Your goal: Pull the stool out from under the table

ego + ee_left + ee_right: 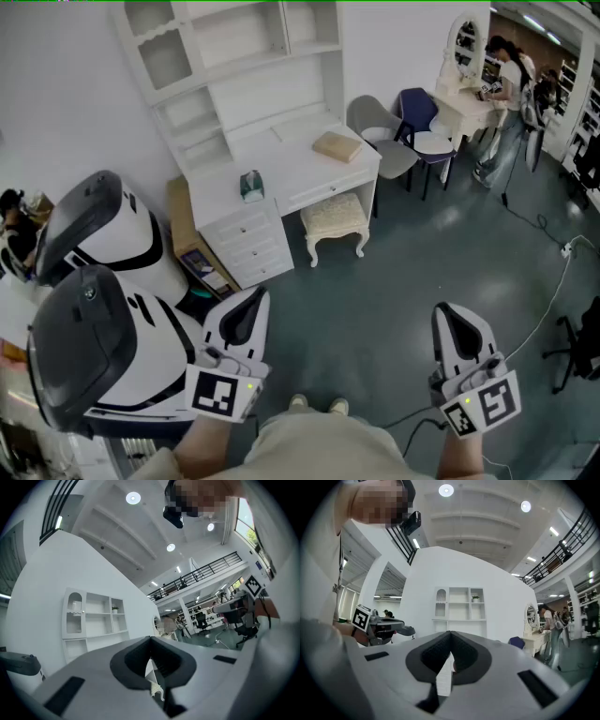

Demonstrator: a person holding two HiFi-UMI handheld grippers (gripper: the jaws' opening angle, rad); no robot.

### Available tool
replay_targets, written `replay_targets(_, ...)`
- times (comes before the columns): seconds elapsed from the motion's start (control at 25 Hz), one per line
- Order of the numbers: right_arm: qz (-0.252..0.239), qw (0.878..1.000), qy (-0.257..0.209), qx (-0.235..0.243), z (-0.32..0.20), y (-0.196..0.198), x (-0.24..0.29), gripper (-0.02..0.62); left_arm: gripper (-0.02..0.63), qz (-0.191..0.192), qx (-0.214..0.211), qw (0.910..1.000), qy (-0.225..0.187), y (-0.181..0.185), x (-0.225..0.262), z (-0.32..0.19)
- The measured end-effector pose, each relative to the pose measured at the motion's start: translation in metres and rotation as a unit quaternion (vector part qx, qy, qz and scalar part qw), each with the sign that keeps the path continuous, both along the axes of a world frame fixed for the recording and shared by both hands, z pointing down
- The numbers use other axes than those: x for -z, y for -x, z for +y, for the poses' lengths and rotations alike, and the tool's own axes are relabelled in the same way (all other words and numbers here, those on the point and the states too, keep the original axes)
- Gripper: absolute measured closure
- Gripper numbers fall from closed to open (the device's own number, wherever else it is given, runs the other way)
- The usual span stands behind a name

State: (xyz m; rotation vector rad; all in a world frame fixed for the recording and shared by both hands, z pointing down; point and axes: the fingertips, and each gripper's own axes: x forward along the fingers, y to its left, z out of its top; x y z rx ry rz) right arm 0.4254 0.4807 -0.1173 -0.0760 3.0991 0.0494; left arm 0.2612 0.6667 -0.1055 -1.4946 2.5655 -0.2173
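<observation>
Left tongs point(246, 314) and right tongs point(457, 323) are clenched, empty, low in frame; arriving closed, they could push the centre stool point(335, 218) deeper under the table point(291, 164).

Head view, centre: only front of stool point(335, 223) on show, rear tucked under tabletop point(291, 164). Too small to identify: green item point(251, 185) and flat tan item point(337, 146) up there. Lower left: white-and-black machine point(103, 347) cut by frame edge, kind unclear. Bottom edge: cuts off left hand point(202, 448) and right hand point(461, 455). Left gripper view: just sliver of carved white furniture point(157, 686) through notch, rest blocked by left tool point(151, 639). Right gripper view: white strip point(443, 679) in notch of right tool point(451, 633), too little to name.
</observation>
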Motion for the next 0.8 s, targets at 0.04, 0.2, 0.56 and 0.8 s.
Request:
replay_targets(0.04, 0.000, 1.000, 0.006, 0.003, -0.002, -0.001, -0.001, 0.574, 0.586, 0.002, -0.001, 1.0000, 0.001, -0.002, -0.001, -0.002)
replay_targets(0.2, -0.005, 0.999, 0.031, 0.023, -0.004, -0.002, -0.004, 0.572, 0.586, 0.010, -0.004, 0.9999, 0.000, -0.006, -0.002, -0.010)
replay_targets(0.56, -0.008, 0.999, 0.041, 0.013, -0.026, -0.015, -0.007, 0.572, 0.586, 0.013, -0.007, 0.9998, 0.009, -0.014, -0.010, -0.028)
replay_targets(0.8, -0.008, 0.999, 0.047, 0.015, -0.036, -0.019, -0.010, 0.572, 0.586, 0.024, -0.003, 0.9997, 0.009, -0.017, -0.012, -0.039)
